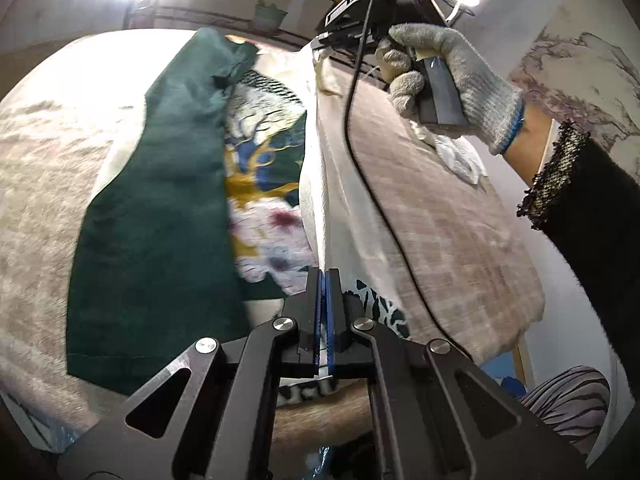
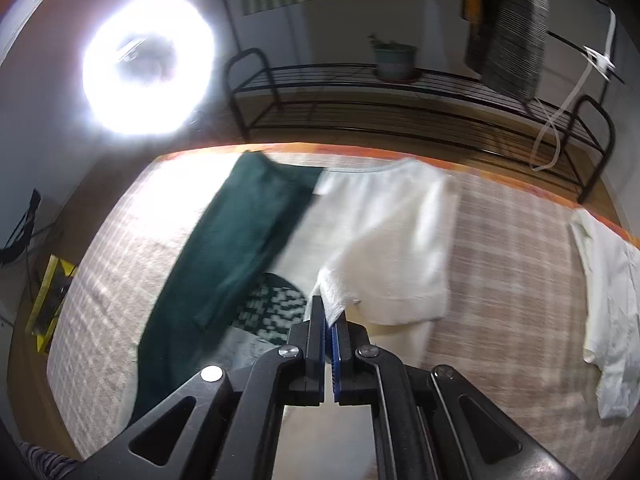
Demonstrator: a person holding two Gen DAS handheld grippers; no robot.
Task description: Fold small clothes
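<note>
The left tool point(image 1: 324, 276) has its jaws pressed together. The near end of the white garment point(image 1: 316, 184) meets its tips, so it appears to pinch that hem. From there the garment's lifted edge runs straight away as a taut strip. This is the long axis, and it ends at the right tool, held in a gloved hand point(image 1: 440, 76) at the garment's far end. The tool's cable point(image 1: 360, 152) hangs along the garment's right side.

In its own view, the right tool point(image 2: 329, 312) is also closed and grips a corner of the same white cloth. The body of the garment spreads ahead of its tips toward the orange-trimmed far rim of the worktop point(image 2: 520, 240).

Each hand therefore holds one end of one edge, and neither is better placed than the other. The next move likely carries that edge sideways across the garment, with both tools moving together so that the strip stays straight.

A dark green cloth point(image 1: 160, 208) with a printed tree and blossoms lies against the garment's left side. The pictures do not show whether it is a separate piece or joined to the garment. The fold should probably go toward this side, so it could catch on the green cloth.

A second white piece point(image 2: 608, 300) lies well apart on the garment's right. Beyond the garment's far end stand a black wire rack point(image 2: 400, 92) with a potted plant point(image 2: 394, 60) on it and a ring light point(image 2: 148, 64).
</note>
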